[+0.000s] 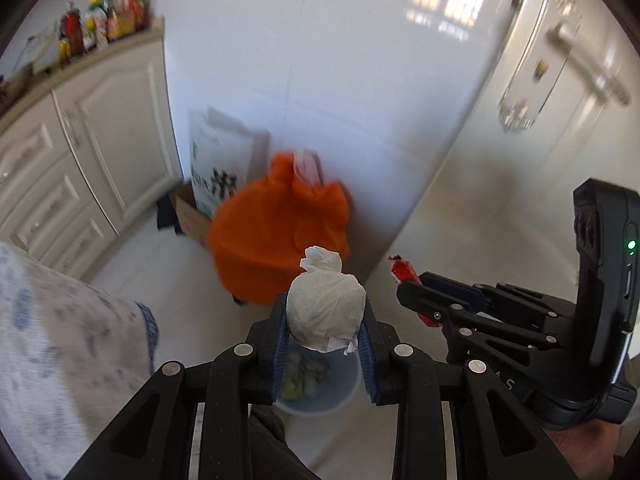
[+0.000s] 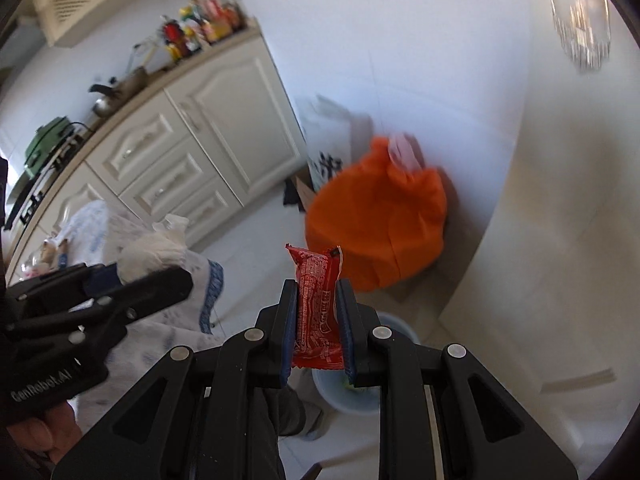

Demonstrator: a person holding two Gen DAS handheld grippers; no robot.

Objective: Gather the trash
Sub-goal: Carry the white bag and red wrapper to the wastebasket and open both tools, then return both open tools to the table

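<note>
Left claw clamped on crumpled white tissue wad; right claw pinching red printed foil wrapper. Both picked up, poised above pale blue bin at lower centre. Dropping in remains.

Pale glossy floor fills mid-frame, carrying a big orange bag against the wall at centre, a cardboard box with a white printed bag to its left, and a light blue bin at bottom centre.
</note>
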